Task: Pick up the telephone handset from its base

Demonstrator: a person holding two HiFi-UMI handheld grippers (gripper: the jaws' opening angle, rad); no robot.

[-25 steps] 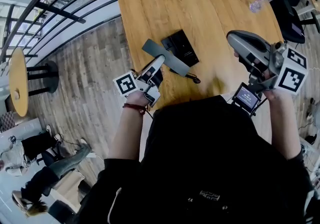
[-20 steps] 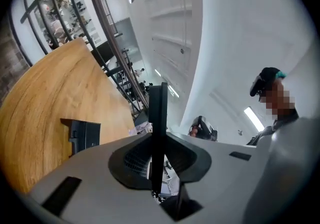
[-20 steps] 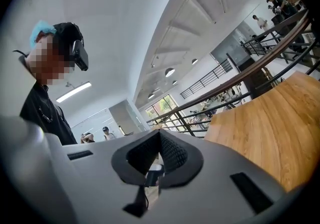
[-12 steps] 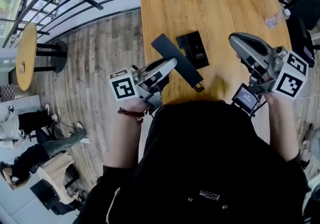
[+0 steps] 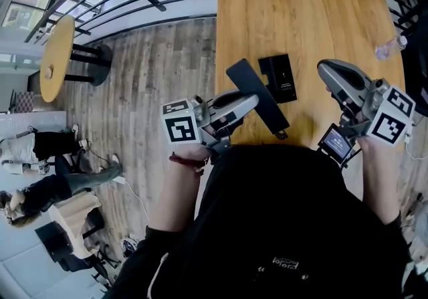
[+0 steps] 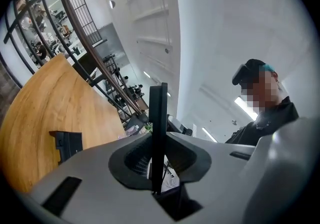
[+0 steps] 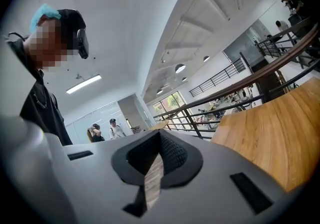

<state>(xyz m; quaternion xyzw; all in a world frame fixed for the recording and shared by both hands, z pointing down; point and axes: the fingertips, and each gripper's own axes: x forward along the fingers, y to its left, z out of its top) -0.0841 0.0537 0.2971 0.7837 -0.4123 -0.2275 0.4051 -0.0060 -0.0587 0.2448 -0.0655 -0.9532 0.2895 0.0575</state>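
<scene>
I'm gripping the handset (image 5: 246, 79) edge-on in my left claw (image 5: 251, 100), lifted off its base (image 5: 282, 78), which is sitting on the desk (image 5: 301, 10), and I'm wanting a firm, level hold so it isn't slipping, while my right claw (image 5: 329, 71) is hanging slightly apart, empty.

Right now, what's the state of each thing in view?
telephone handset: off its base, in the air, clamped in the left tongs
base: on the table, empty
left tongs: shut on the telephone handset
right tongs: jaws narrowly apart, nothing between them
bottle: on the table's far right corner, untouched
</scene>
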